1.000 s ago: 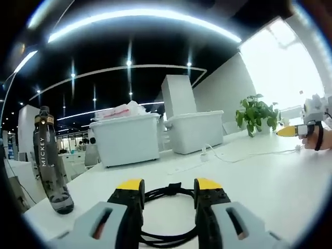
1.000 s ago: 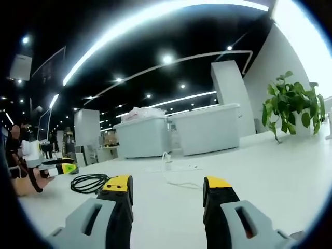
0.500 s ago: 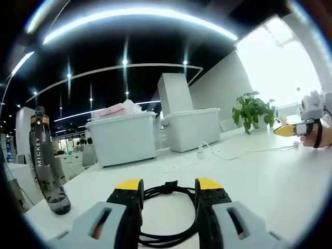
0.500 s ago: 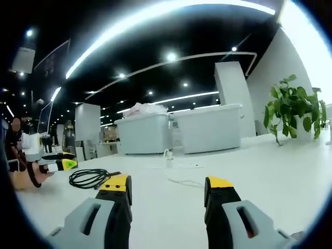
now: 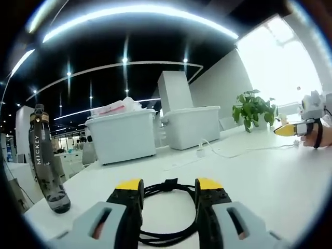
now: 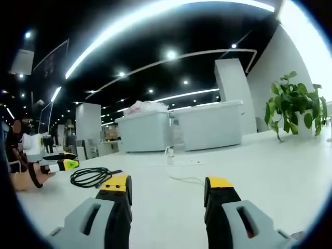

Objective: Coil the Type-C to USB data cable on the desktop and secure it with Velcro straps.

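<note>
- My left tool [image 5: 168, 194] sits low over the white bench [image 5: 270, 176], its jaws parted wide with nothing between the pads; the coiled black cable [image 5: 167, 207] lies on the bench in the gap between them, seemingly touching neither jaw.
- In the right gripper view the same coil [image 6: 92, 176] lies flat on the bench, just beside my left tool, which comes in at the left edge with a hand around it.
- My right tool [image 6: 168, 189] is also wide open and holds nothing; bare bench lies ahead of it, with a white cable and plug [image 6: 168, 155] further off, well apart from the black coil.
- A dark lump sits on the far side of the loop, which may be the Velcro strap [image 5: 169, 183]; I cannot tell whether it is fastened.
- My reading: the coiling looks done, and the step in hand is securing or checking the strap.
- The next move calls for pinning the loops with the left tool while the right crosses over to work the strap.
- A tall dark bottle [image 5: 45, 161] stands to the left, near enough to knock.
</note>
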